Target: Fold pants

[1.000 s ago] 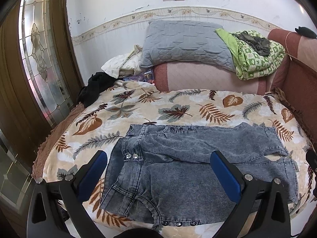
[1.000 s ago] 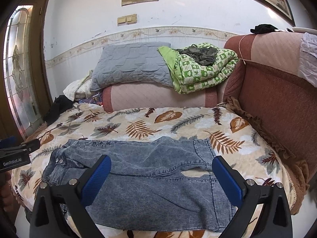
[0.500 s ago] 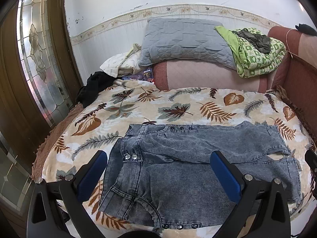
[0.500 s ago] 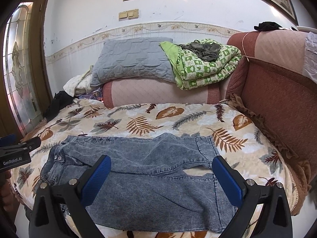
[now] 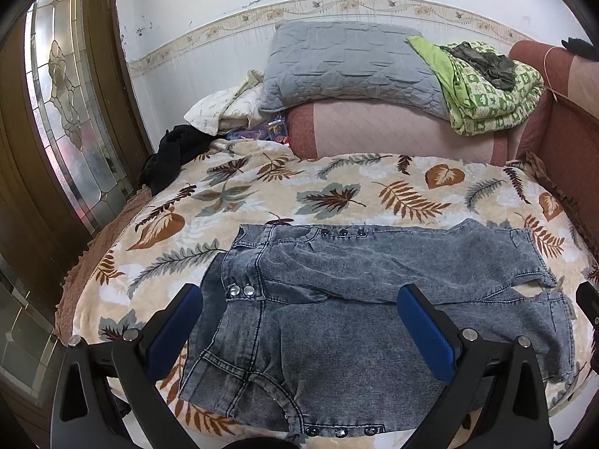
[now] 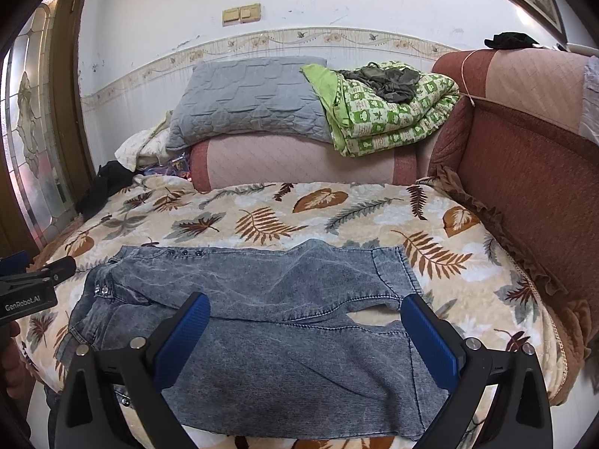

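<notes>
Denim pants (image 5: 374,299) spread flat on the bed (image 5: 337,194), long axis left-right | waistband end lies under the left gripper (image 5: 299,321), leg hems under the right gripper (image 6: 305,333) | both grippers spread wide, holding nothing, above the near edge | each is nearest its own end.

Pants (image 5: 374,310): grey-blue denim, spread flat across the near edge, waistband at left, legs running right.
Left gripper (image 5: 299,321): blue-padded fingers (image 5: 174,331) spread wide above the pants, holding nothing.
Blanket (image 5: 337,194): cream, leaf-patterned, under the pants.
Pillow (image 5: 344,63): grey quilted, against the back wall.
Green quilt (image 5: 490,93): folded, just right of the pillow.
</notes>
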### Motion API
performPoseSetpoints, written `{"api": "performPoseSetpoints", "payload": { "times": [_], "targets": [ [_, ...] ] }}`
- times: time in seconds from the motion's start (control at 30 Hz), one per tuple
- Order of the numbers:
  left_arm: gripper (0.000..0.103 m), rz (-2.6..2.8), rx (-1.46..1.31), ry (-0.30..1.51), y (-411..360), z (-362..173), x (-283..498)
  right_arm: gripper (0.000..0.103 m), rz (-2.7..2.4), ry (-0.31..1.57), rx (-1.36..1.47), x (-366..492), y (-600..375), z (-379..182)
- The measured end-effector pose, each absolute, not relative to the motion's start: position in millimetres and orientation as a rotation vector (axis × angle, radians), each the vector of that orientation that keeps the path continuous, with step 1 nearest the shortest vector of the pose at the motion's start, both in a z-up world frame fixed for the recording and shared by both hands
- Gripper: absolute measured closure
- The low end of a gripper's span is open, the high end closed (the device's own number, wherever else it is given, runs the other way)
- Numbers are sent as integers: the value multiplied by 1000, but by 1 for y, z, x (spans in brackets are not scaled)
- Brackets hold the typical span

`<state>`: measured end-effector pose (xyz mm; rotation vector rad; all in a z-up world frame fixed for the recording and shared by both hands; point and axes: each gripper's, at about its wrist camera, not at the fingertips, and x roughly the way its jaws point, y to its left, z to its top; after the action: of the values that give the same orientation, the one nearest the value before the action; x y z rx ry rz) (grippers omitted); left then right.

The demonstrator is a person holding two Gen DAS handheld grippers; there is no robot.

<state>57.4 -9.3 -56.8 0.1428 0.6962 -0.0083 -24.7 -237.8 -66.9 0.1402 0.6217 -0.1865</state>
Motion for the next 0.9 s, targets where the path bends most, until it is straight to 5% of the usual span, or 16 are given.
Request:
{"api": "performPoseSetpoints", "payload": {
  "times": [0.9],
  "targets": [
    [0,1,179,801,-23,-109,122,0,-230,744,208,27,-275,-120]
  ]
}}
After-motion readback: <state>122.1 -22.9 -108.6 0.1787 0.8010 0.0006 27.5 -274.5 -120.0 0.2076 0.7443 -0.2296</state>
